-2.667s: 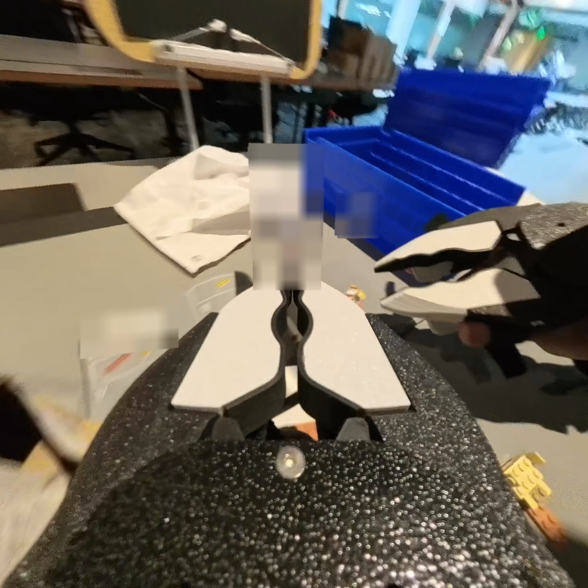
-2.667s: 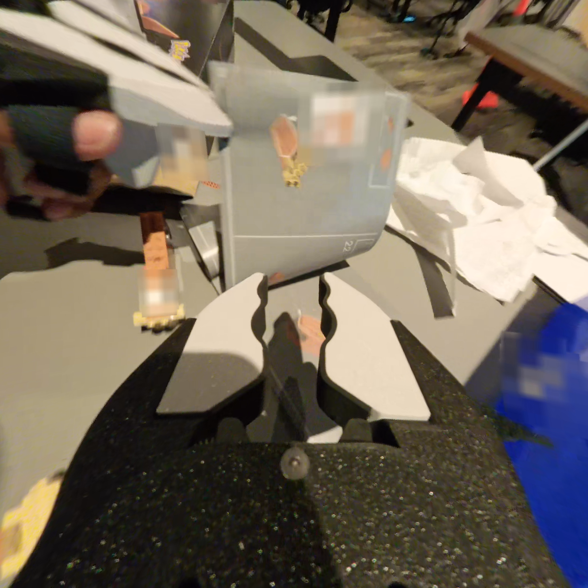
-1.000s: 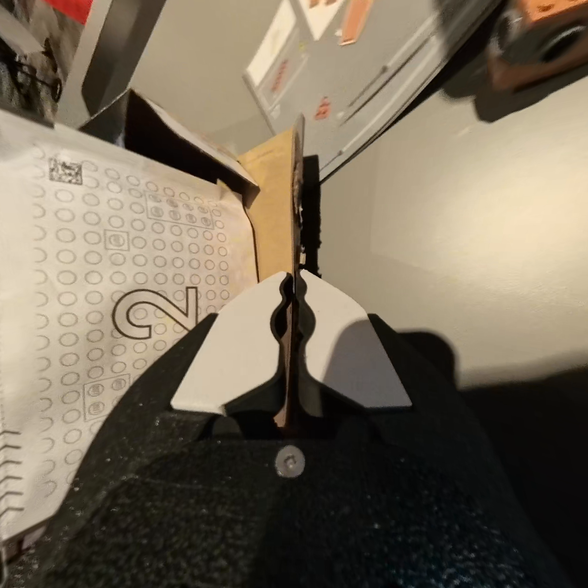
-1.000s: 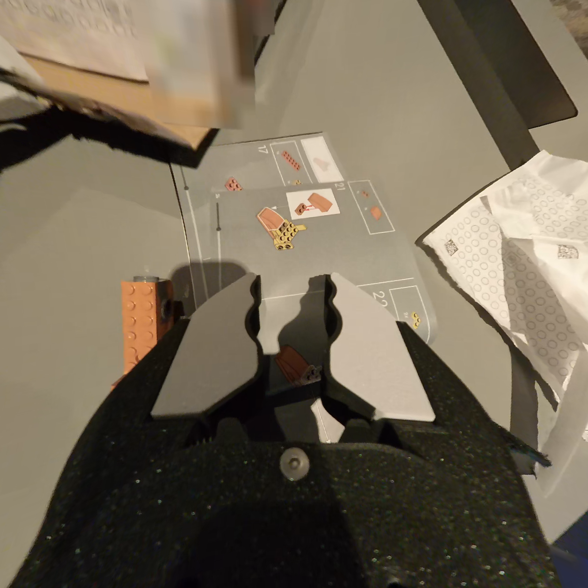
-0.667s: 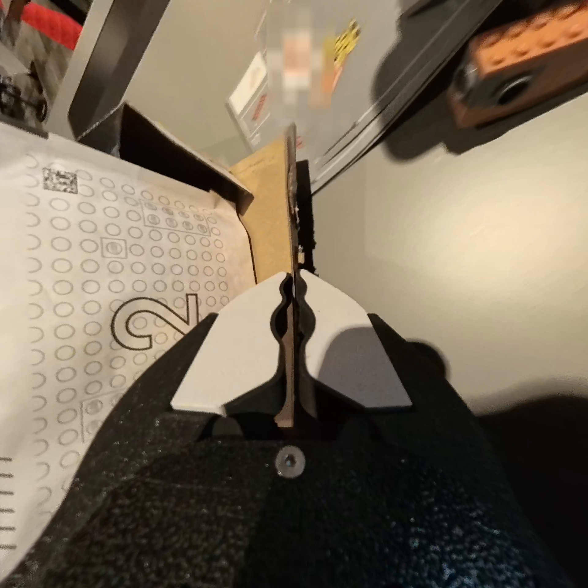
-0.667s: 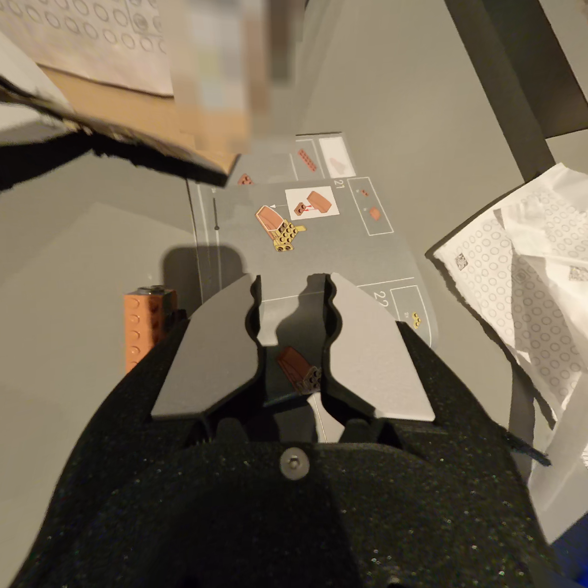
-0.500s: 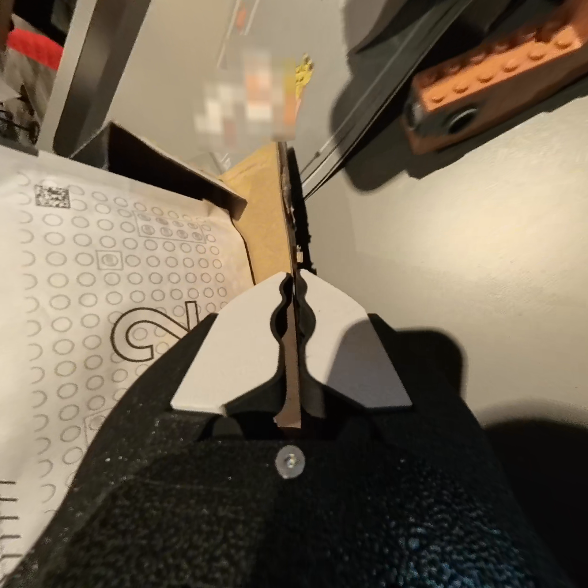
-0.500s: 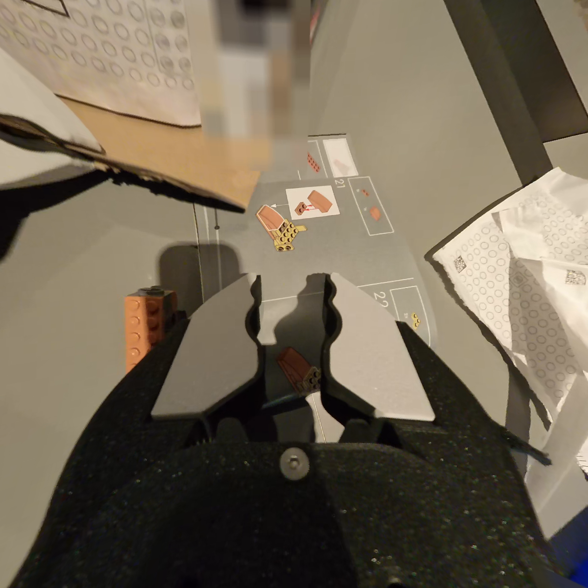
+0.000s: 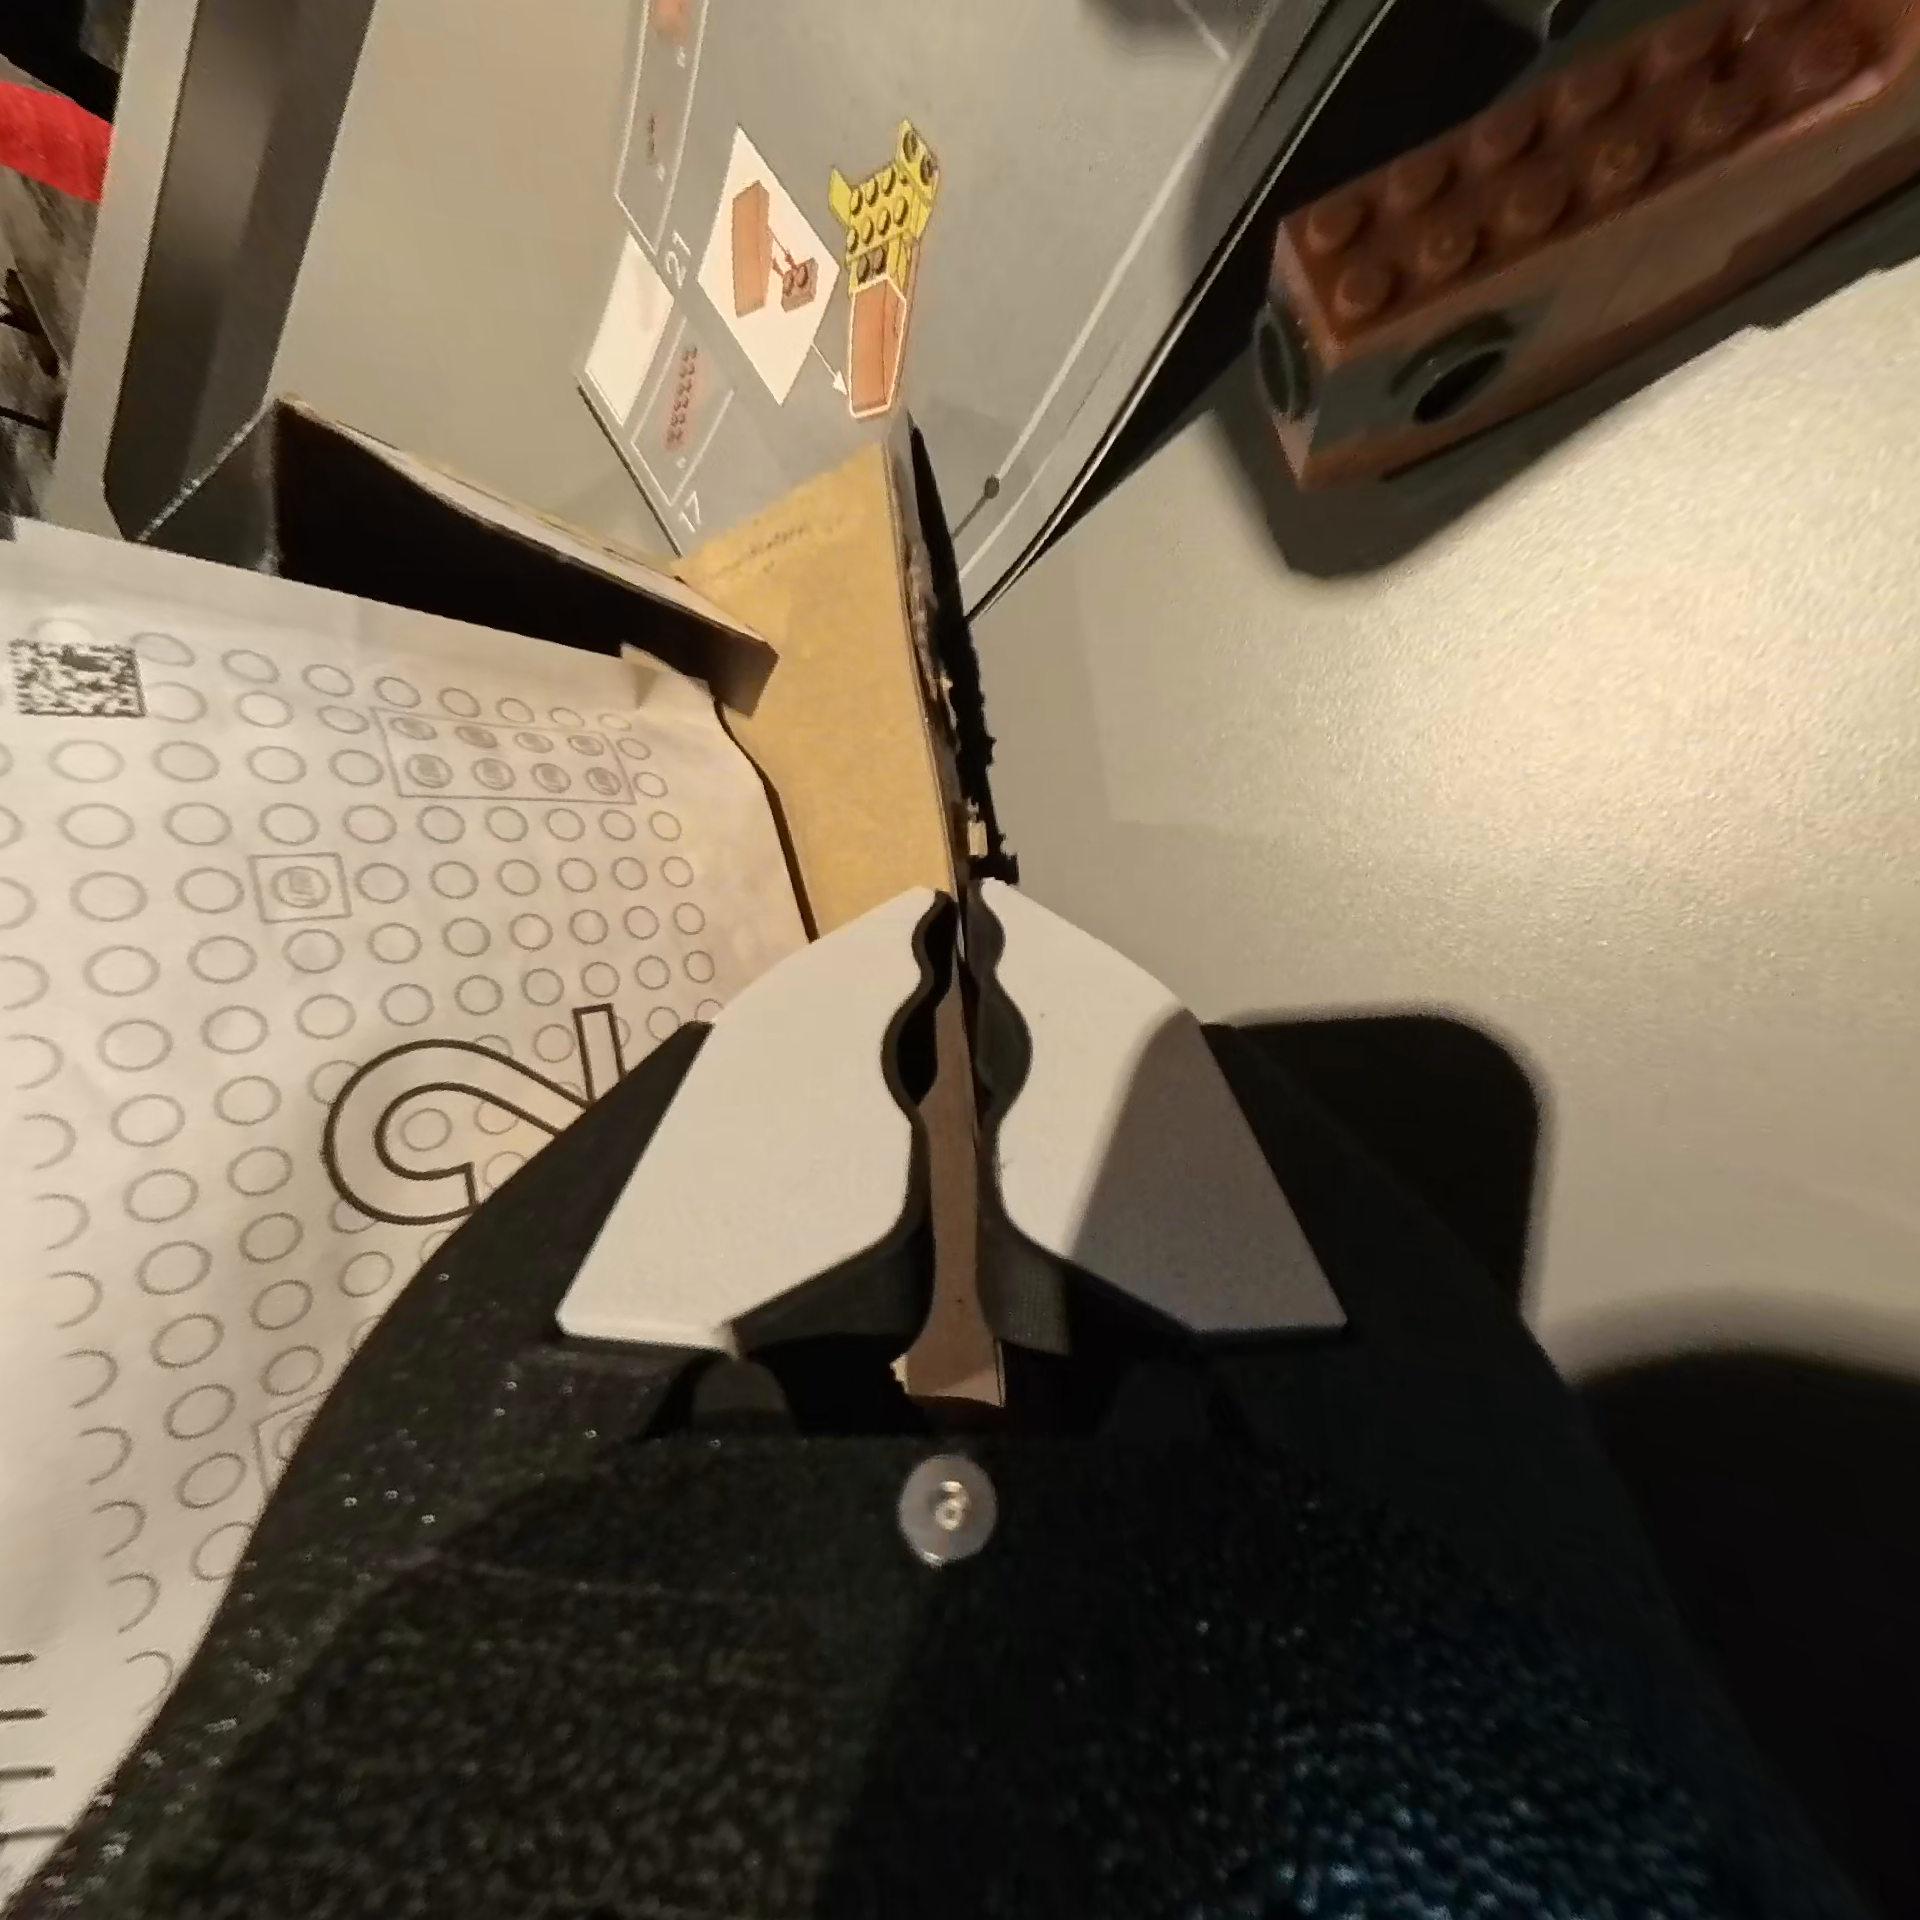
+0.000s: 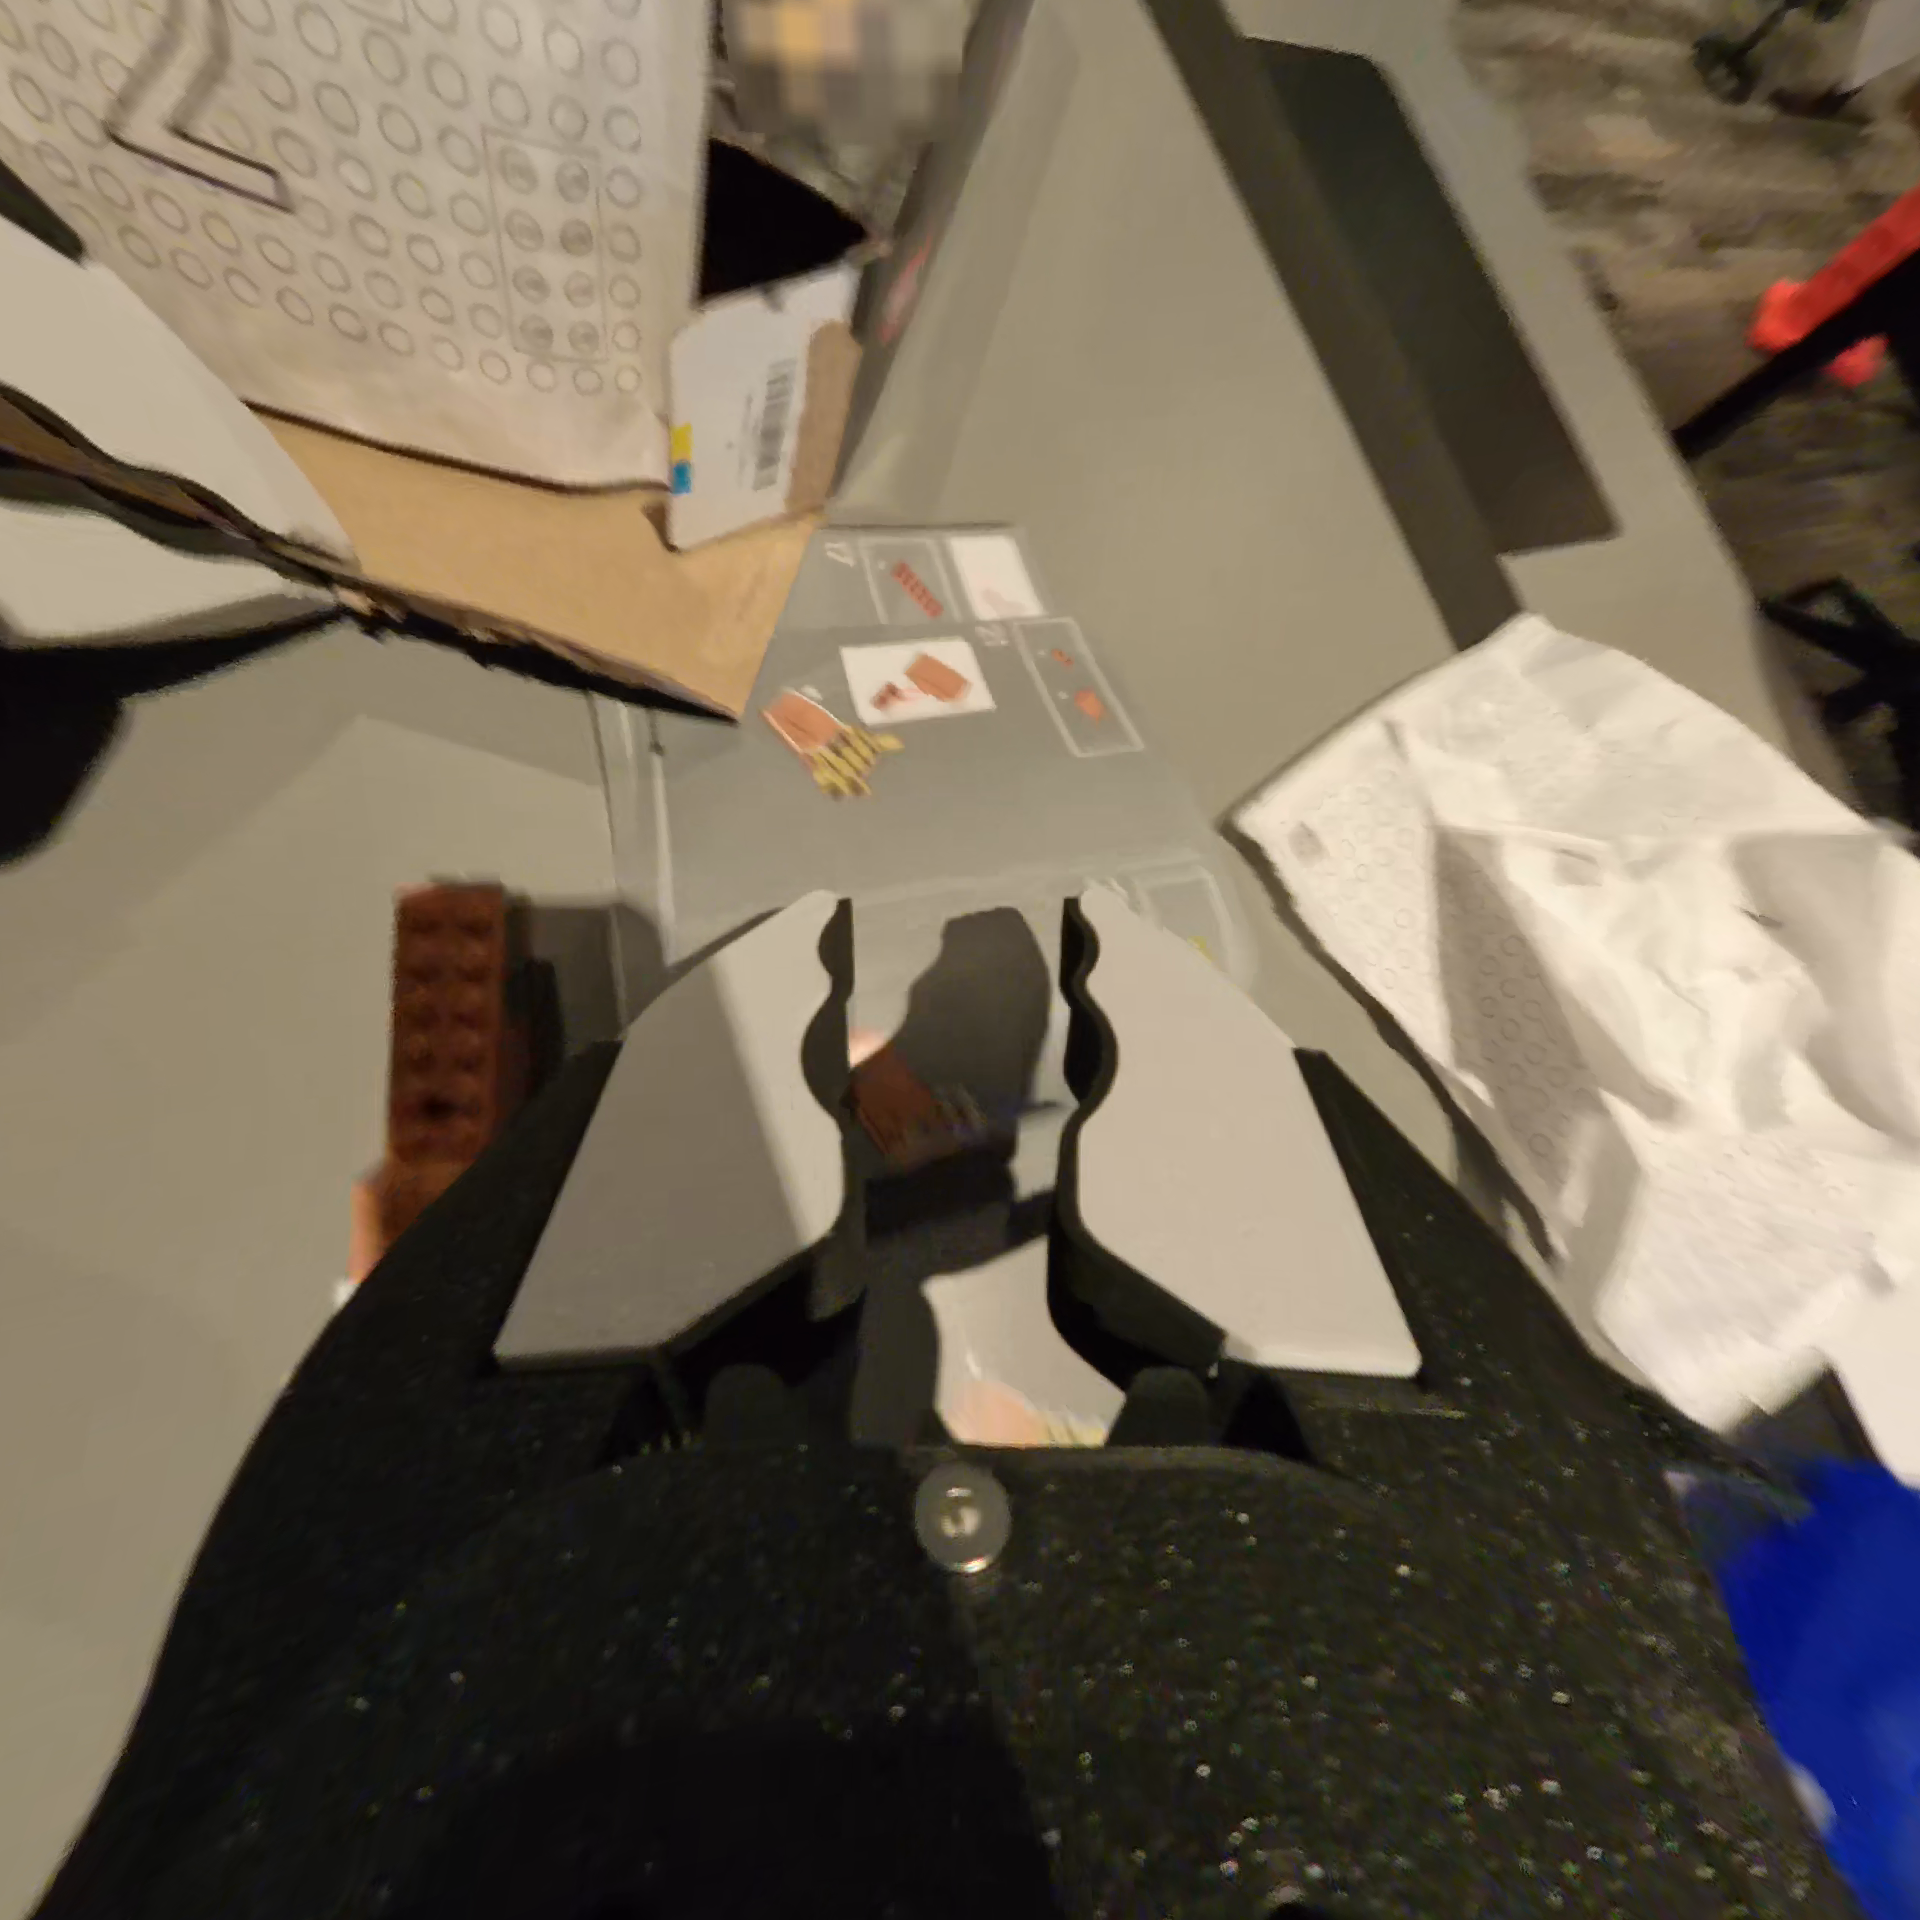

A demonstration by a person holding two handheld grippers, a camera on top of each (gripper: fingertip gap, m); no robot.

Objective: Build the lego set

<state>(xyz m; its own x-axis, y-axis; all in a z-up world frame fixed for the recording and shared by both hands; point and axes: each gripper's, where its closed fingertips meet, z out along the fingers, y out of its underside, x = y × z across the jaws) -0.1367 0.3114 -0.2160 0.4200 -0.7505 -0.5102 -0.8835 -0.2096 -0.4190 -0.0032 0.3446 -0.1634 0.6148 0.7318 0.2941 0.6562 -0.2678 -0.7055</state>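
- The box flap [image 9: 852, 707] was raw brown cardboard, matt, with a ragged torn edge.
- The brick [image 9: 1538, 260] looked like smooth brown plastic.
- The bags [image 10: 1558, 935] were crinkly white paper.
- The bench [image 9: 1455, 779] was smooth matt grey.

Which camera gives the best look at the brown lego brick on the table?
The left wrist view: the brown lego brick shows its studded top and a side with round holes, though slightly blurred. In the right wrist view the brick is blurrier, and the right gripper's body hides its near end.
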